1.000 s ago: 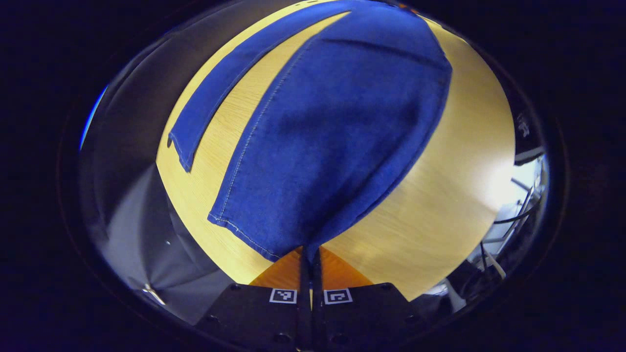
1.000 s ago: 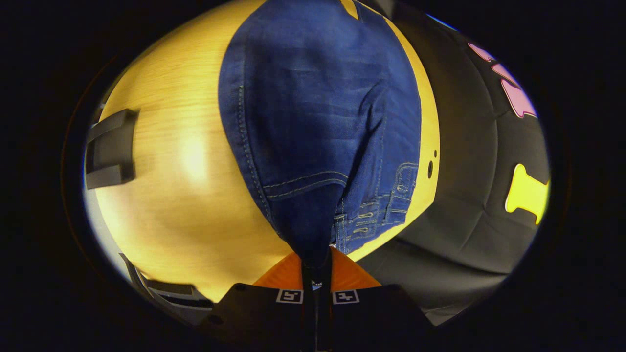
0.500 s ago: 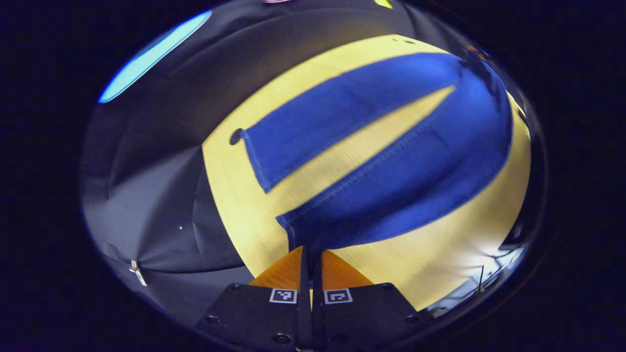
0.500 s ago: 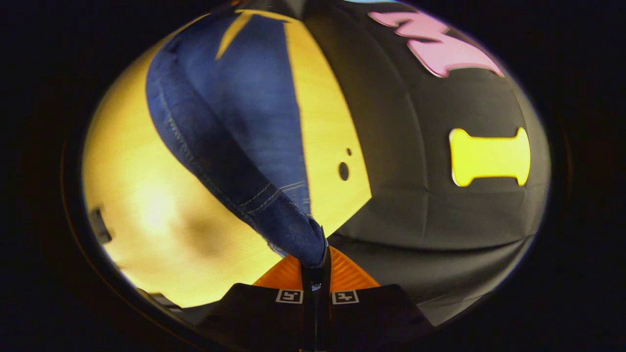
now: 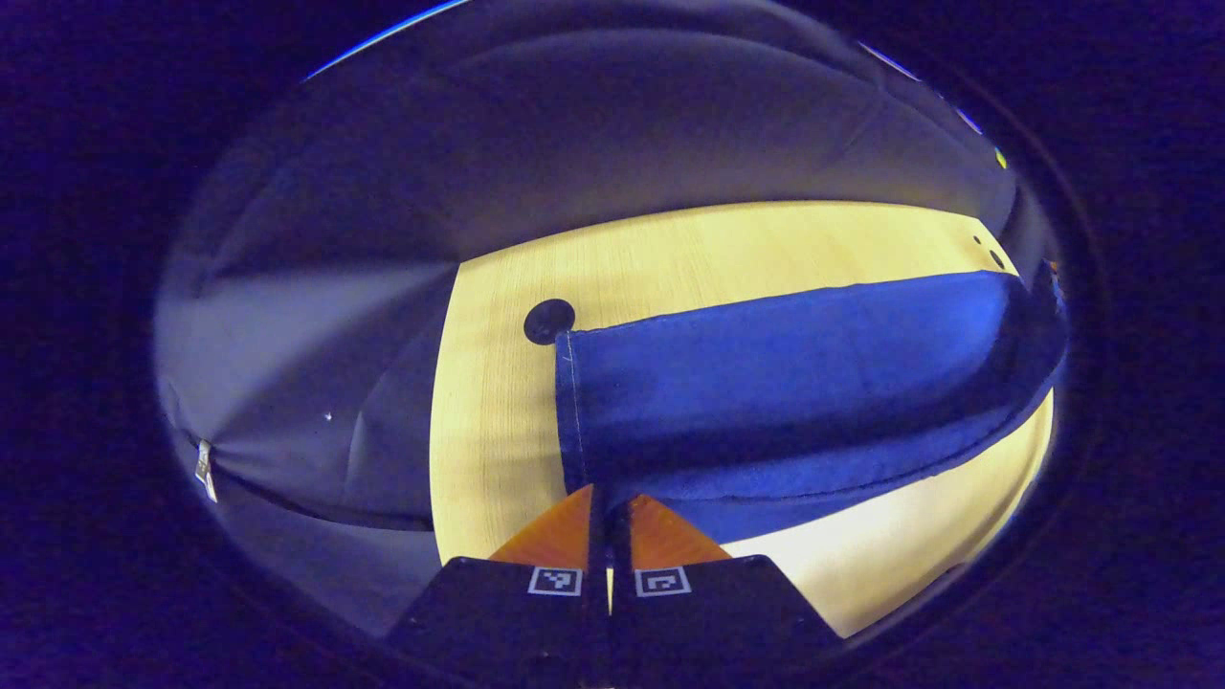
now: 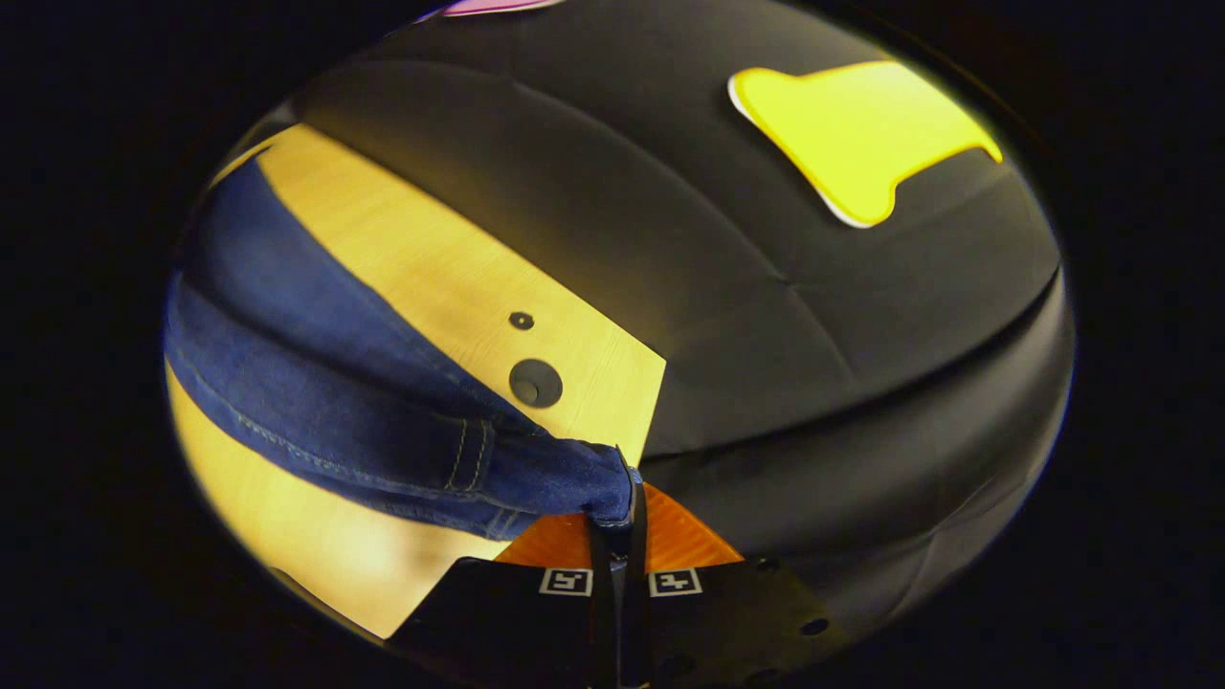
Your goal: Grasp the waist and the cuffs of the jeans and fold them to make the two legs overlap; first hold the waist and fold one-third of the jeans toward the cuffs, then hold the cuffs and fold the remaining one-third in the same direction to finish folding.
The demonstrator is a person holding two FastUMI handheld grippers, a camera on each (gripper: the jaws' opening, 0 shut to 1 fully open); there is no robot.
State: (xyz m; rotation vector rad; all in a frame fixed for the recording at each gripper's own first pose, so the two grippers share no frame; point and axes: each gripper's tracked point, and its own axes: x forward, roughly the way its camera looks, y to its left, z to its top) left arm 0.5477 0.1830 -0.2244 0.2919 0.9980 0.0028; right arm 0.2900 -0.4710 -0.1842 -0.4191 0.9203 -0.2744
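Note:
The blue jeans [image 5: 794, 373] lie on the wooden table [image 5: 689, 258] with one leg laid over the other in the left gripper view. My left gripper [image 5: 609, 498] is shut on the cuff corner, the hem edge rising just above its orange fingers [image 5: 555, 536]. In the right gripper view the jeans [image 6: 316, 402] stretch away to the left across the table [image 6: 421, 258]. My right gripper [image 6: 617, 517] is shut on the bunched waist end, denim pinched between its orange fingers [image 6: 684, 536].
A round black hole [image 5: 548, 321] in the table sits just beyond the cuff. Two dark holes [image 6: 535, 382] lie near the table corner beside the waist. Black booth cloth [image 6: 813, 316] hangs close behind the table's far edges.
Both grippers have swung the held leg and waist side over, so the near leg now lies on the far one. Each view has tilted toward the booth wall.

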